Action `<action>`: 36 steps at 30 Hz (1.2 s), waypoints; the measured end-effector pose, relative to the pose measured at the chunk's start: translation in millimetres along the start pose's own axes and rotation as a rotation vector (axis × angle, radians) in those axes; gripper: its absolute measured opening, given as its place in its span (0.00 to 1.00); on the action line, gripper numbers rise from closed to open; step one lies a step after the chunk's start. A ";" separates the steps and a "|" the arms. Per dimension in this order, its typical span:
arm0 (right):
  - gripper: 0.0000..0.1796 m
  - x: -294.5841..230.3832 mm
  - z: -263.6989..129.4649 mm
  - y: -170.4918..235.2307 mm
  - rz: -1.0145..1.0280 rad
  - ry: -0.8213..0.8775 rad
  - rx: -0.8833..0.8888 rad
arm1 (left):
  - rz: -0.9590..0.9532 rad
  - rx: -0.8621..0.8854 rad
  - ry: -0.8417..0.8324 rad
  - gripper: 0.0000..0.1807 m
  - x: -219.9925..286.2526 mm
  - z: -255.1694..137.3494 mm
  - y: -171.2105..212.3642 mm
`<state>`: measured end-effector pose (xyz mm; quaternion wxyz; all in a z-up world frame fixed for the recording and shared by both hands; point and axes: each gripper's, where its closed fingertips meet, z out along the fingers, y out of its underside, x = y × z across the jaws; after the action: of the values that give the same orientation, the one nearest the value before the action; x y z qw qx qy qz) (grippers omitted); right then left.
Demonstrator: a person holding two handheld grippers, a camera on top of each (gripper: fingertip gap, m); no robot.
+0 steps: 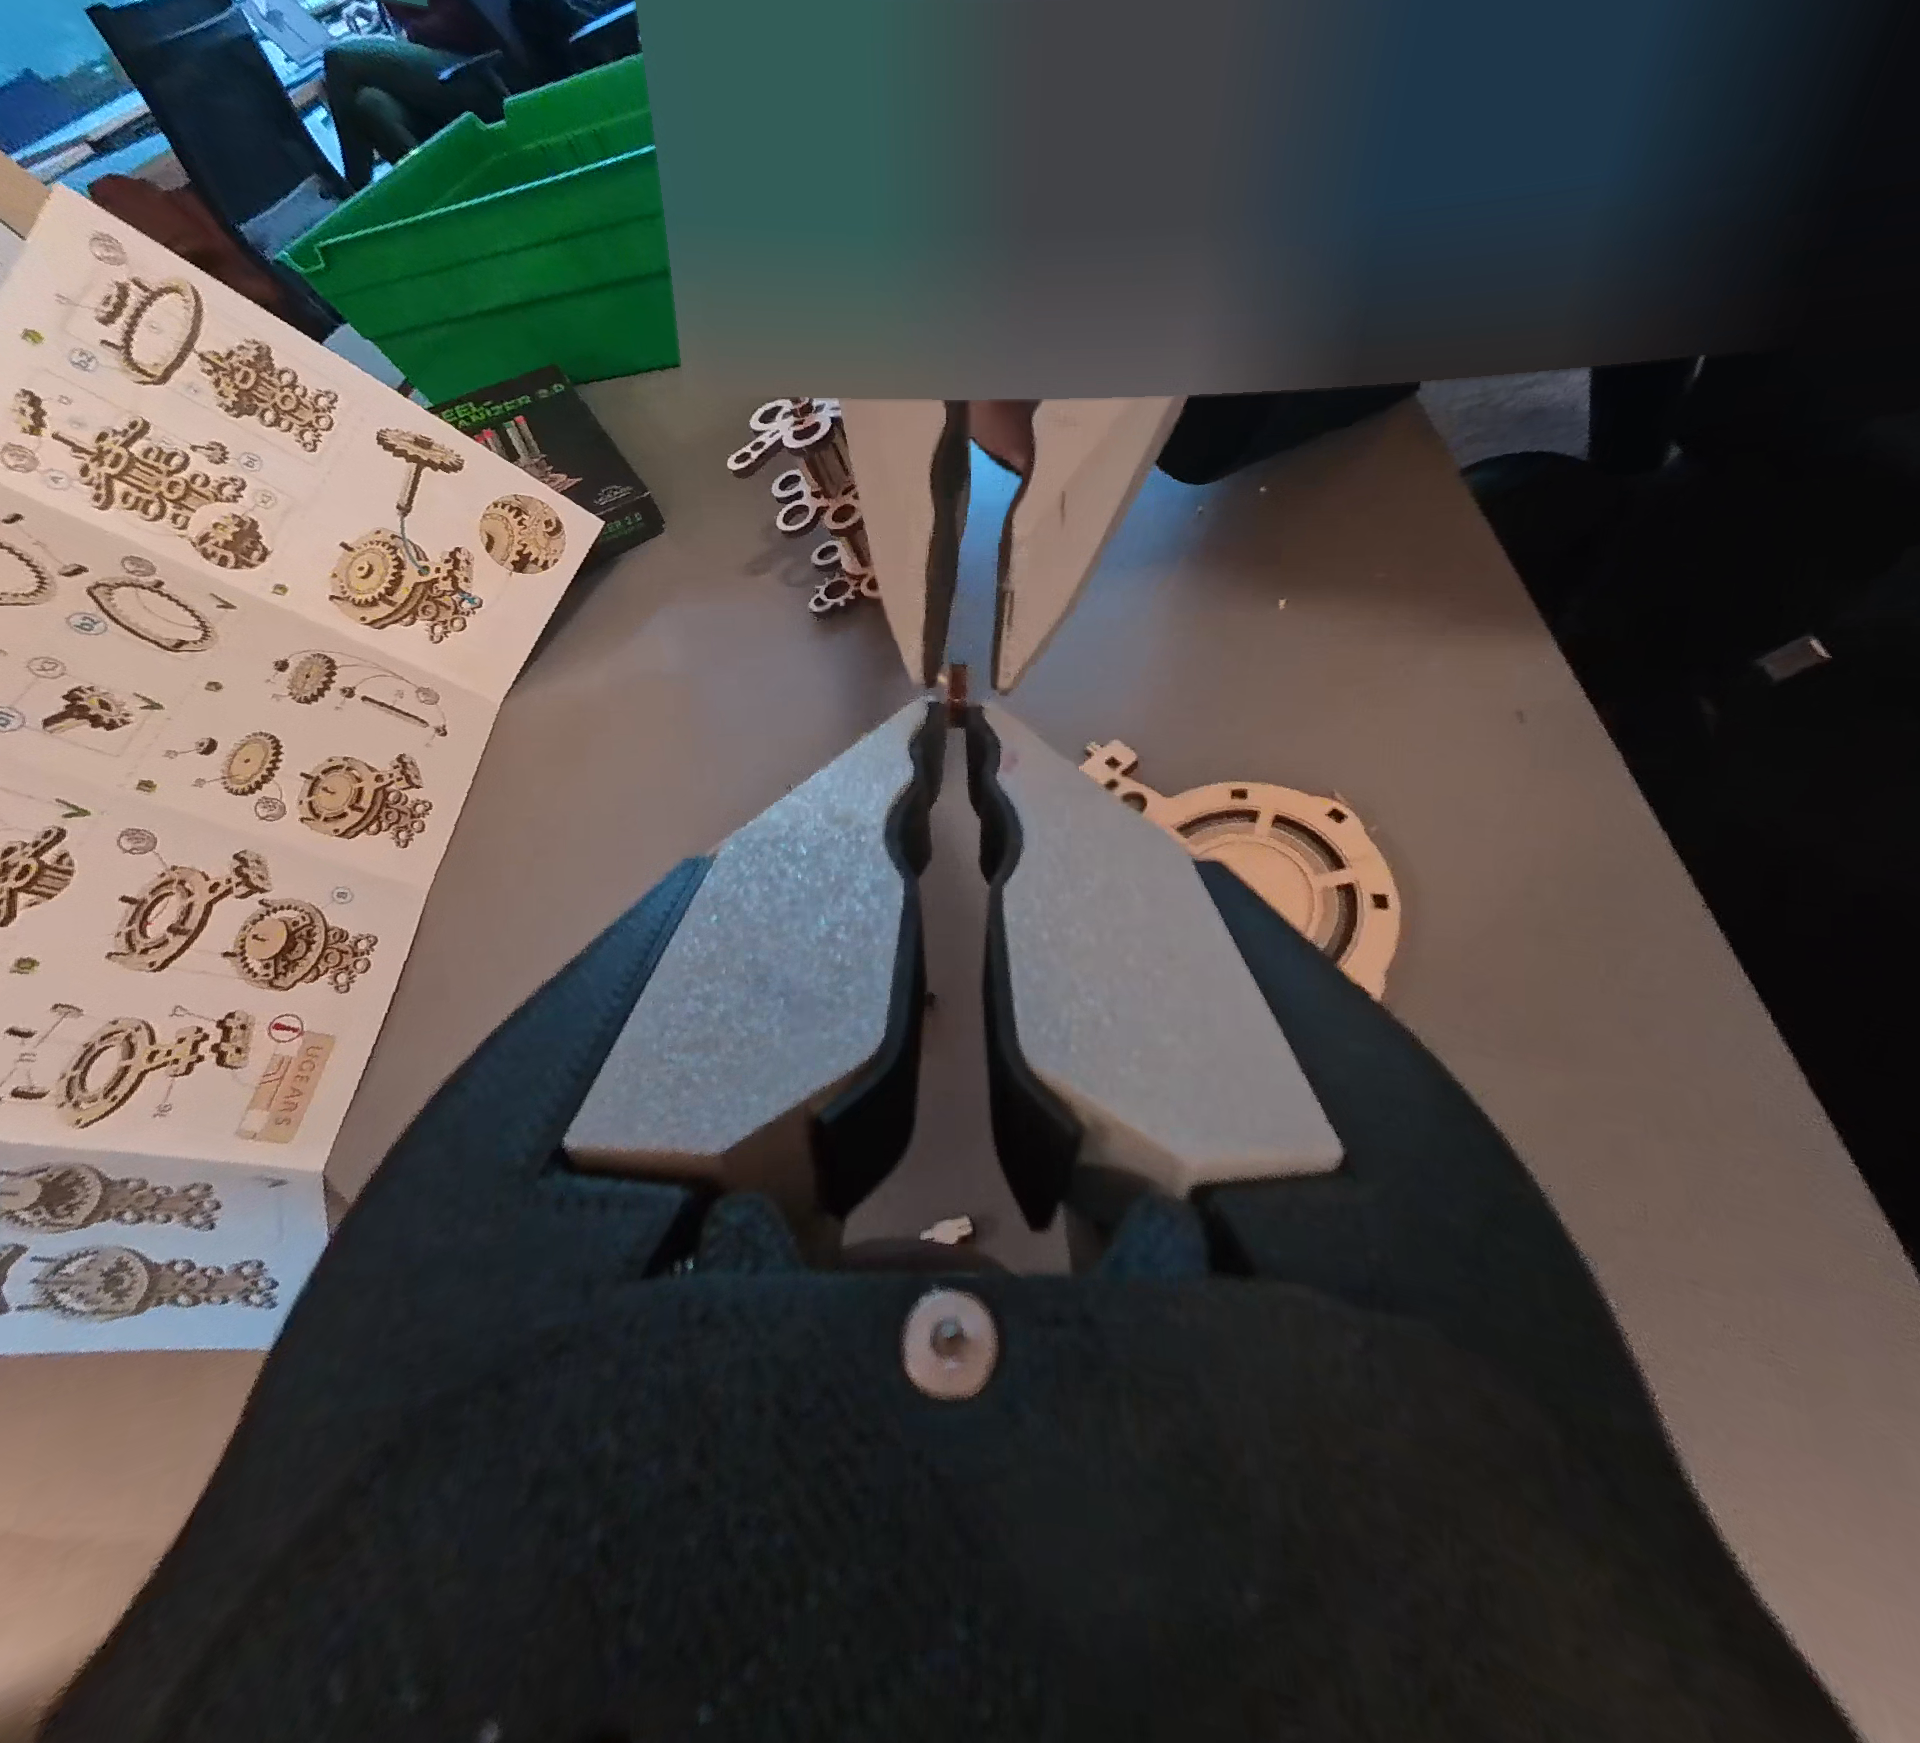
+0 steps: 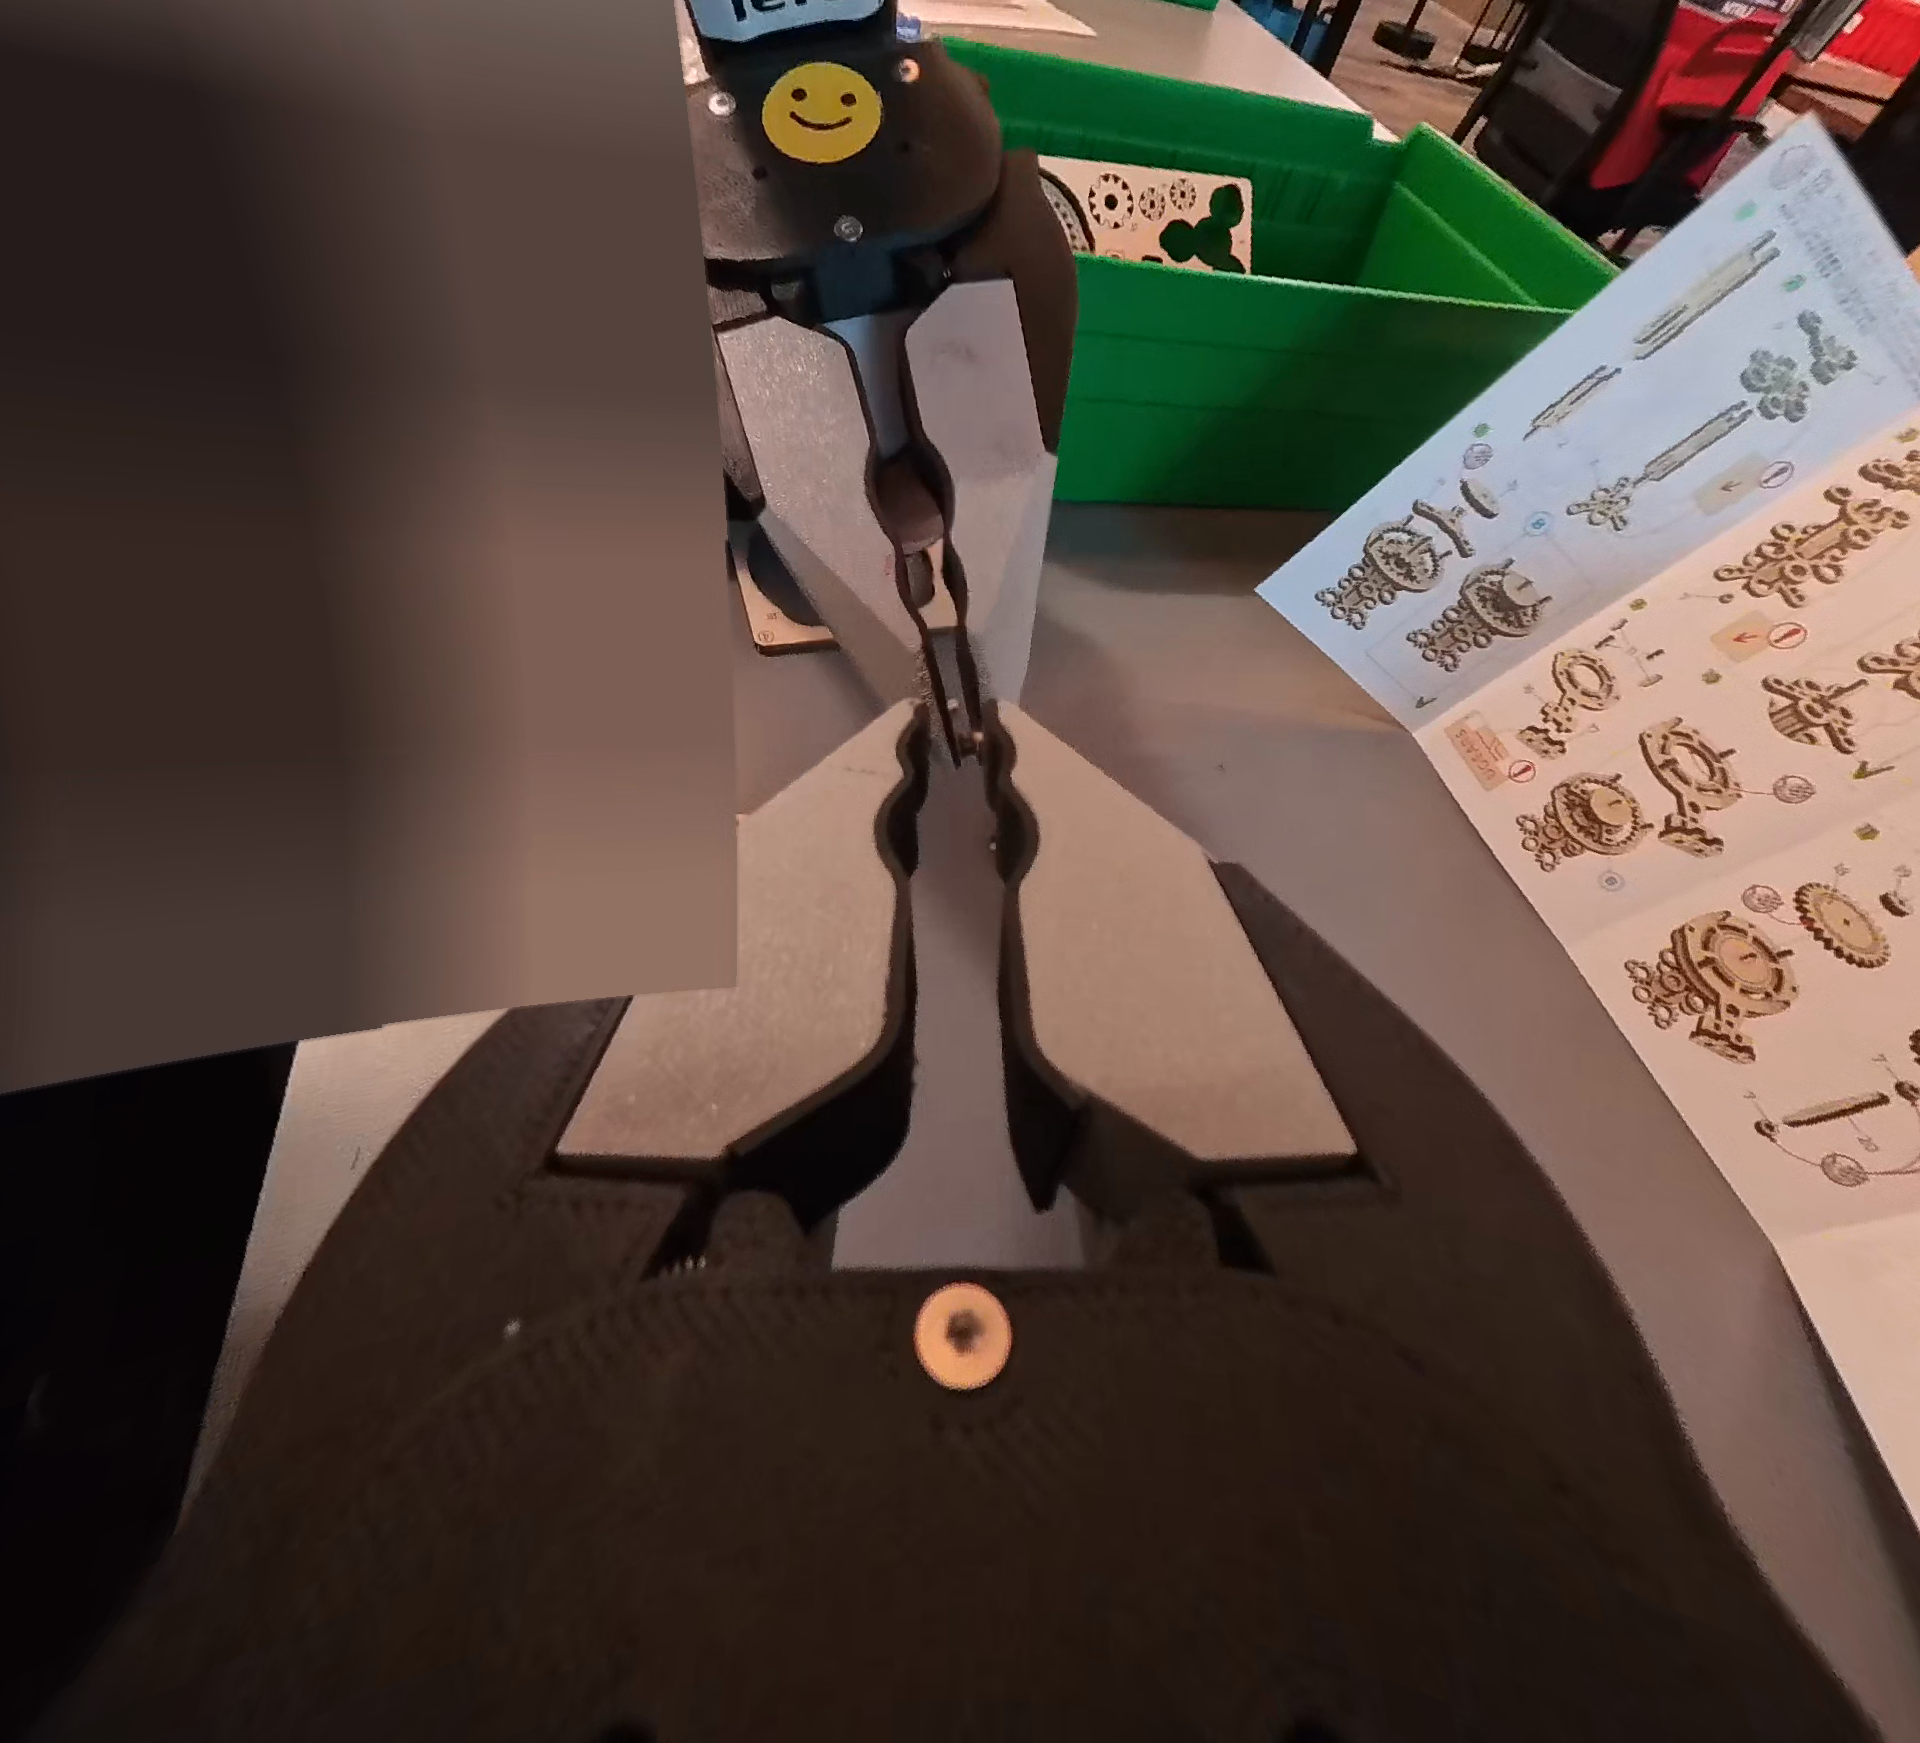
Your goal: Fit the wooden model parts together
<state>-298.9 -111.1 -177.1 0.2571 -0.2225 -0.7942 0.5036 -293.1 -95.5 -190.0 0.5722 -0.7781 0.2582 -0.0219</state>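
Observation:
My left gripper point(image 1: 954, 714) is shut on a small brown wooden pin point(image 1: 956, 683) that sticks out past its tips, above the grey table point(image 1: 1195, 654). My right gripper point(image 1: 964, 677) comes in from the far side and meets it tip to tip, its jaws a narrow gap apart around the pin's end. In the right wrist view my right gripper point(image 2: 954, 725) is in front, and the left gripper point(image 2: 951, 701) reaches down into its gap with a thin dark piece point(image 2: 966, 743). A round wooden ring assembly point(image 1: 1283, 872) lies to the right on the table. A wooden stack with ring-shaped arms point(image 1: 821, 509) lies behind the grippers.
An open instruction sheet point(image 1: 208, 706) lies to the left, and also shows in the right wrist view point(image 2: 1662, 758). A green bin point(image 2: 1299, 363) with a cut-out wooden sheet point(image 2: 1153, 223) stands behind. A dark box point(image 1: 551, 457) and a small pale scrap point(image 1: 948, 1231) lie on the table.

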 end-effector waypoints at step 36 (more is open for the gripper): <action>0.00 3.5 -2.8 6.7 -0.195 0.108 -0.056 | 0.391 -0.071 -0.197 0.00 -5.3 2.1 2.1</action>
<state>-299.2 -104.4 -181.6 0.3411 -0.1782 -0.8107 0.4412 -297.7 -91.8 -191.2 0.5602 -0.7314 0.3475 0.1748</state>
